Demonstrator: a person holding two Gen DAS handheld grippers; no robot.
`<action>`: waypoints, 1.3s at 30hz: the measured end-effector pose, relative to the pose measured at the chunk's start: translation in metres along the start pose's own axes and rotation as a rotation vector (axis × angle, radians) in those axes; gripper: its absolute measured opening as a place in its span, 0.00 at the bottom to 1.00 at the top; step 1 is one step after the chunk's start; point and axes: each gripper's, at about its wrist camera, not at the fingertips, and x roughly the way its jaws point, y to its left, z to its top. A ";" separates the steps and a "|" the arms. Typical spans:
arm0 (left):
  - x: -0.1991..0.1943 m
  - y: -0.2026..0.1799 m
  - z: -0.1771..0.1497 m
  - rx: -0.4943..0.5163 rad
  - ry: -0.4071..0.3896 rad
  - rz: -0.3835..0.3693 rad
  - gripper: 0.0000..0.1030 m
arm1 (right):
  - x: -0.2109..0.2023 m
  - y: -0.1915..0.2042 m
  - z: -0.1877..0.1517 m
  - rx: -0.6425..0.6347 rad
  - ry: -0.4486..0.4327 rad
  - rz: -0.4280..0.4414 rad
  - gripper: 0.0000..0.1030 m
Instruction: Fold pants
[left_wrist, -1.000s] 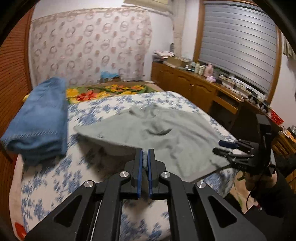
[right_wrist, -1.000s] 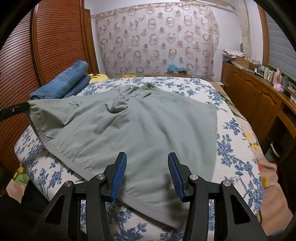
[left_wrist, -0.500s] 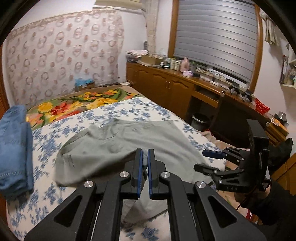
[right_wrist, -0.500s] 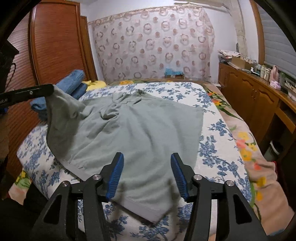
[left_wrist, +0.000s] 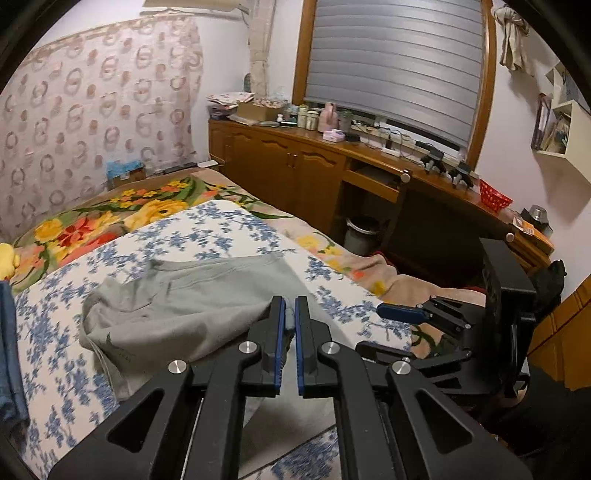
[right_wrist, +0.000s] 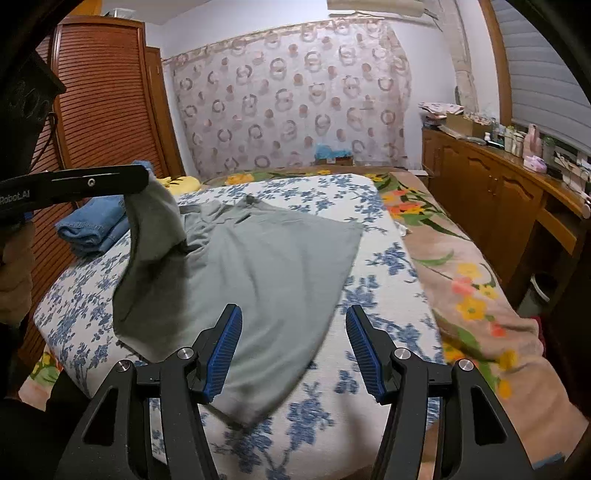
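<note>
Grey-green pants (right_wrist: 258, 266) lie spread on the blue-flowered bed (right_wrist: 384, 258). My left gripper (left_wrist: 290, 317) is shut on one corner of the pants (left_wrist: 177, 306) and holds it lifted above the bed, so the cloth hangs folded over itself. In the right wrist view the left gripper (right_wrist: 142, 181) shows at the left with cloth hanging from it. My right gripper (right_wrist: 293, 332) is open and empty, hovering over the near edge of the pants. It also shows in the left wrist view (left_wrist: 397, 328).
Folded blue jeans (right_wrist: 92, 221) lie at the bed's far left beside a wooden slatted wardrobe (right_wrist: 99, 110). A wooden cabinet and desk (left_wrist: 332, 173) with bottles runs along the right wall. A flowered blanket (right_wrist: 472, 288) covers the bed's right side.
My left gripper has lifted the pants corner and carried it up and to the right over the rest of the pants. The right gripper has stayed open above the near edge.
</note>
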 end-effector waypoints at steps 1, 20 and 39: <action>0.004 -0.003 0.001 0.004 0.004 -0.001 0.06 | -0.001 0.000 -0.001 0.003 -0.002 -0.001 0.59; 0.007 0.029 -0.028 -0.060 0.026 0.096 0.78 | 0.004 0.004 -0.003 0.016 -0.004 -0.002 0.59; 0.005 0.098 -0.104 -0.183 0.101 0.204 0.78 | 0.075 0.017 0.029 -0.075 0.152 0.078 0.41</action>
